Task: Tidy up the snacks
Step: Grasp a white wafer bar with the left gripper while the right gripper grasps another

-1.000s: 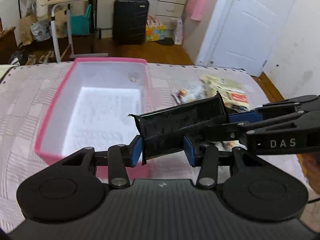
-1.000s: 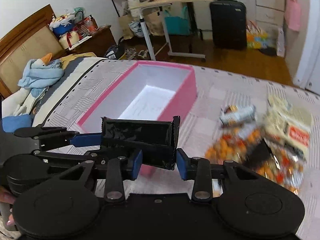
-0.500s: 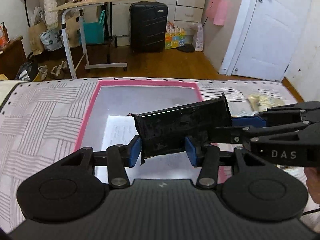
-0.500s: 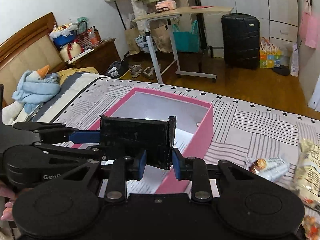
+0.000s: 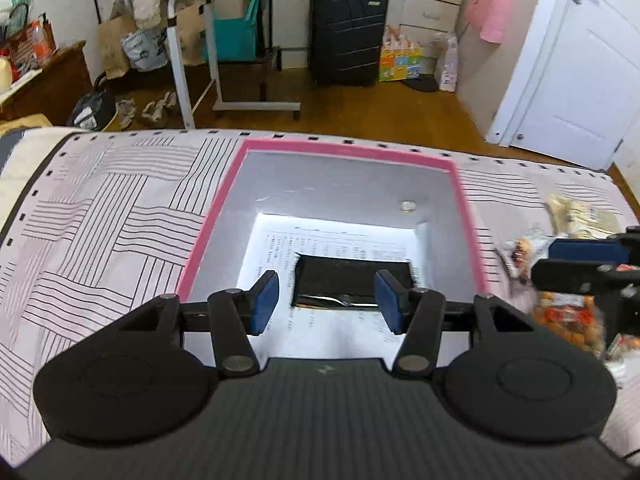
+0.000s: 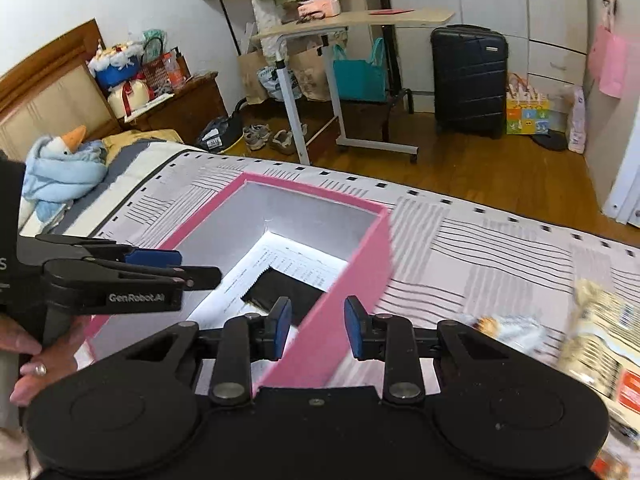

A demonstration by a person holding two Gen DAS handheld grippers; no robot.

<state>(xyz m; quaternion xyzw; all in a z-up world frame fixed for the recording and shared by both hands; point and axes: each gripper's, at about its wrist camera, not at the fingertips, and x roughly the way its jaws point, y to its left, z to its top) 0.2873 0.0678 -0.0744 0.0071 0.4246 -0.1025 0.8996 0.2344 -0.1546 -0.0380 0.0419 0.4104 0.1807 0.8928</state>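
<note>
The black snack packet (image 5: 354, 284) lies flat on the printed sheet (image 5: 332, 240) that lines the floor of the pink box (image 5: 344, 148), toward the box's near right corner, with neither claw touching it. The box stands on the striped bed cover (image 5: 120, 220), close to the cover's far edge.

Your left gripper (image 5: 326, 300) hangs over the packet. Its jaws have just been opening, and they now stand well apart with nothing between the pads. Your right gripper (image 6: 318, 326) is over the box's near right wall. Its pads are only narrowly apart and hold nothing.

You look to be at the end of placing the first snack, with the release made and the box otherwise empty. The rest are still out by the cover's right edge: an orange bag (image 5: 568, 316), a pale packet (image 5: 580, 216) and a small wrapper between them.

Next you will probably need to lift both claws clear of the box walls and swing toward that right edge. Open the right jaws wider before they close on a bag, and take a crinkly bag by its seam or it may slip.

A second ago both claws pinched the packet in the air, one at each end, short of the box. Half a second ago they still held it above the opening. Now it rests inside.
</note>
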